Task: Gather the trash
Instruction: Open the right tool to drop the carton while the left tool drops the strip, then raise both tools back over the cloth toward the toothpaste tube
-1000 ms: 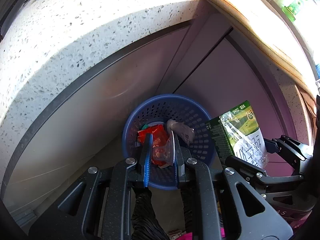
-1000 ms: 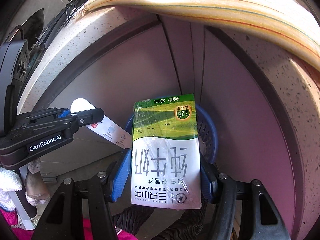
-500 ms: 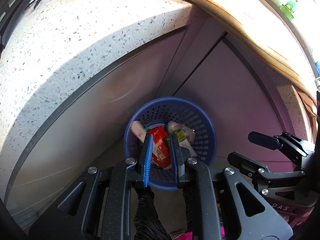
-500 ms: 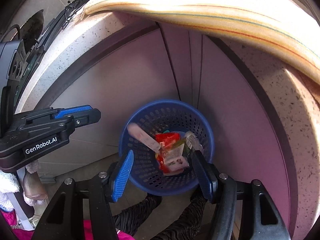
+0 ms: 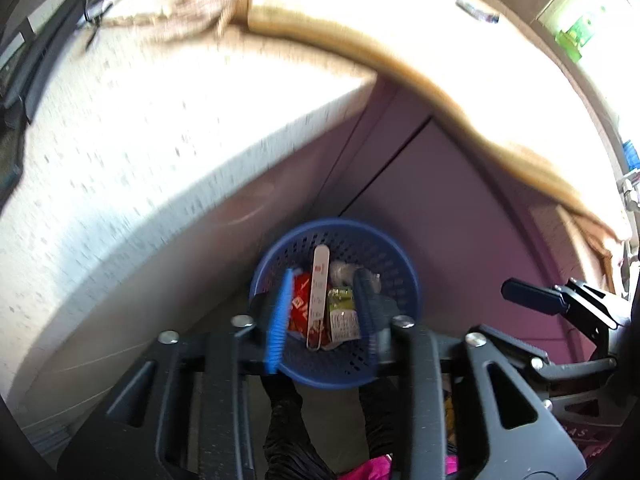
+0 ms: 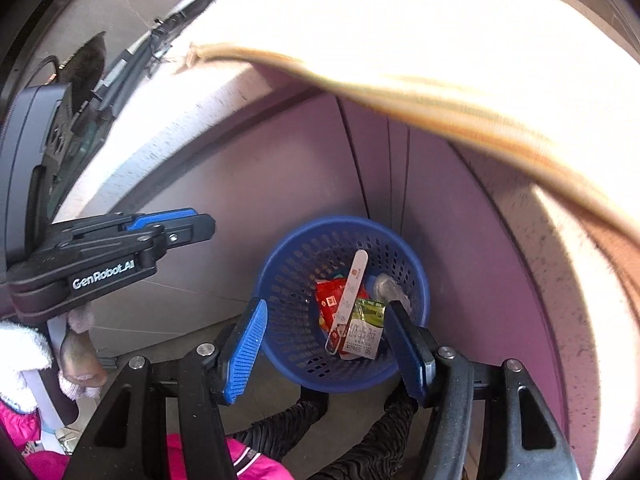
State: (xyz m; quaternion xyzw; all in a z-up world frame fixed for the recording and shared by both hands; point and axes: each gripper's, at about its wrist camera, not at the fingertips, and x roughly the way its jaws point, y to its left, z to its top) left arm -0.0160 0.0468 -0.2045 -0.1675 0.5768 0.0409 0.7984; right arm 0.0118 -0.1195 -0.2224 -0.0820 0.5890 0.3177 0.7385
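Trash lies in a round blue perforated plastic basket (image 6: 344,304) on the floor below a speckled stone desk (image 5: 160,152): a green-and-white milk carton (image 6: 364,330), a red foil wrapper (image 6: 330,304), a long white strip (image 6: 348,296). We hold the right tool (image 6: 328,344) wide apart and empty above the rim, the left tool (image 5: 320,312) likewise parted, empty. We judge the next step best done by lifting both clear before seeking more litter. Motion blur obscures the left view; a pale crumpled item (image 6: 390,288) remains unidentifiable.

A blue perforated basket (image 6: 288,304) is seen; a red wrapper (image 6: 329,303) and green-and-white carton (image 6: 365,330) are shown, under a white speckled surface (image 5: 168,128).
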